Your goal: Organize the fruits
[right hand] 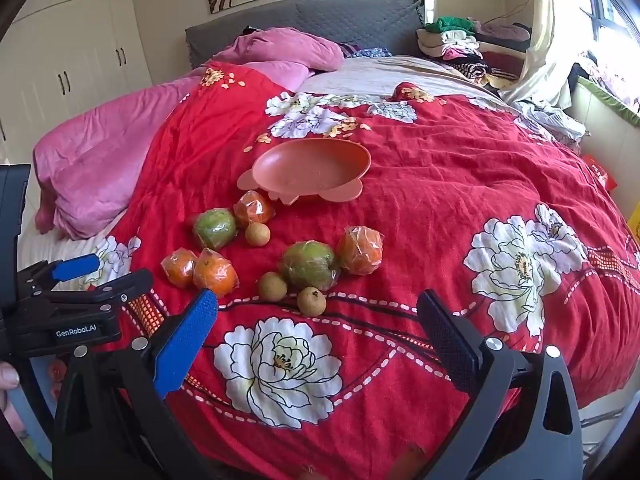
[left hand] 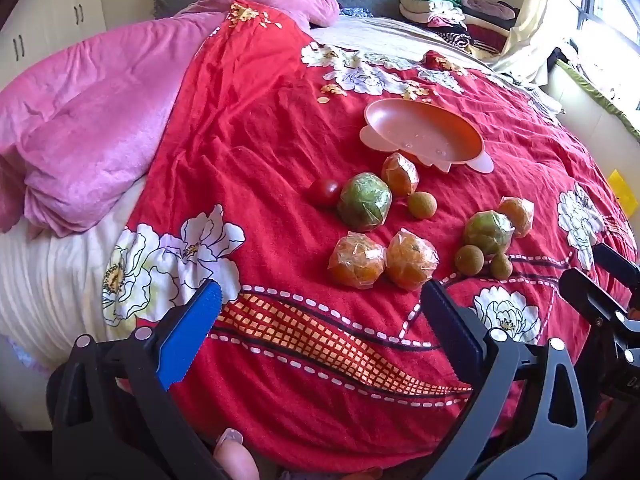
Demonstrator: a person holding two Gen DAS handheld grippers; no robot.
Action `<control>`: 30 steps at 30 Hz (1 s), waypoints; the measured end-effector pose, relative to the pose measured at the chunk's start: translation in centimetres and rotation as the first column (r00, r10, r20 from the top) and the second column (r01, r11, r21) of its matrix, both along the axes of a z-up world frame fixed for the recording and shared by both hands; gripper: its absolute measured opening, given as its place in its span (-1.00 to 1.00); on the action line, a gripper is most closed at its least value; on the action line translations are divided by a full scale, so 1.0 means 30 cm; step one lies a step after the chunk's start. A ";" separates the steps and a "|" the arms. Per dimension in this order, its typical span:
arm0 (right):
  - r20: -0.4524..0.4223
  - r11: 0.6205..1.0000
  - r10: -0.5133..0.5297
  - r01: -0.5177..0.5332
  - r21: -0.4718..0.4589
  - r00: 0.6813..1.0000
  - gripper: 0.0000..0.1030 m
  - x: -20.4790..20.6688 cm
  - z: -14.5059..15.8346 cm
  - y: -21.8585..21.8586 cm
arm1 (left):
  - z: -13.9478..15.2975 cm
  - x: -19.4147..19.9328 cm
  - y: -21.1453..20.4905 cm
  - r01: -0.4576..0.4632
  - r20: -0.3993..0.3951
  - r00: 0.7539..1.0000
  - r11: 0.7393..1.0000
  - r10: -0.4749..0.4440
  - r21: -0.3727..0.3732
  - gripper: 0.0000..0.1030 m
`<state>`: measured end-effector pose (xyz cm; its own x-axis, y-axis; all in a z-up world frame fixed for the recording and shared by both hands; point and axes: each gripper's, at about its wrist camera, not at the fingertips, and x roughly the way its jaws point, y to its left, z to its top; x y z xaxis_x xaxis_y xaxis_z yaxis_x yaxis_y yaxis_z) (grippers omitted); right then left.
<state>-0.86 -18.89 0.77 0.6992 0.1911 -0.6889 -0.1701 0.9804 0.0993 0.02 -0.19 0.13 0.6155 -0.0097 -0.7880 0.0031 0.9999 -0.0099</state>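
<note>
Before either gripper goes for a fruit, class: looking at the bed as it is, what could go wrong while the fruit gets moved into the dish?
1. The wrapped oranges sit touching in crinkly plastic; open pads may slip on the film or nudge the neighbour.
2. The small brown fruits are round on soft, wrinkled bedding and could roll if bumped.
3. The pink dish rests tilted on the cloth, so dropped fruit might tip it.

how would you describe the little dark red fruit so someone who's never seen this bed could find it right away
Start at the salmon-pink plastic bowl on the red floral bedspread, then drop to the fruit cluster just in front of it. The small, smooth dark red round fruit lies at that cluster's left edge, touching the large green plastic-wrapped fruit. It is the only red, unwrapped piece; its neighbours are wrapped orange or green, or small and tan.
</note>
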 end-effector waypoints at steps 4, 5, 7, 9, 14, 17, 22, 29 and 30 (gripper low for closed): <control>0.002 1.000 -0.001 0.001 -0.001 1.000 0.92 -0.001 -0.002 0.001 | -0.002 0.000 0.002 0.001 0.004 1.000 1.000 -0.001 -0.003 0.82; 0.001 1.000 0.001 -0.001 0.000 1.000 0.92 -0.001 -0.002 0.000 | -0.002 0.000 0.003 0.003 0.003 1.000 1.000 -0.003 -0.005 0.82; 0.000 1.000 0.000 0.000 0.000 1.000 0.92 -0.002 -0.002 0.001 | -0.002 0.000 0.001 0.003 0.005 1.000 1.000 -0.003 -0.004 0.82; 0.000 1.000 0.002 -0.002 0.002 1.000 0.92 -0.003 -0.003 0.000 | -0.003 -0.002 0.003 0.003 0.004 1.000 1.000 -0.003 -0.006 0.82; 0.001 1.000 0.000 0.000 0.001 1.000 0.92 -0.004 -0.004 0.000 | -0.003 -0.005 0.003 0.005 0.005 1.000 1.000 -0.005 -0.008 0.82; 0.000 1.000 0.001 -0.001 0.001 1.000 0.92 -0.004 -0.004 -0.001 | -0.002 -0.005 0.003 0.007 0.005 1.000 1.000 -0.007 -0.010 0.82; -0.001 1.000 0.000 0.000 0.002 1.000 0.92 -0.006 -0.005 -0.001 | 0.001 -0.009 0.004 0.007 0.005 1.000 1.000 -0.007 -0.013 0.82; -0.005 1.000 0.000 0.000 0.001 1.000 0.92 -0.006 -0.009 -0.001 | 0.000 -0.009 -0.001 0.013 0.003 1.000 1.000 -0.013 -0.011 0.82; -0.005 1.000 -0.001 0.001 0.001 1.000 0.92 -0.005 -0.009 -0.001 | 0.000 -0.008 -0.002 0.014 0.002 1.000 1.000 -0.014 -0.011 0.82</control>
<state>-1.03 -18.92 0.52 0.6958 0.1913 -0.6923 -0.1691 0.9804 0.1010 -0.22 -0.24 0.13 0.6170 -0.0265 -0.7865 0.0168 0.9996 -0.0204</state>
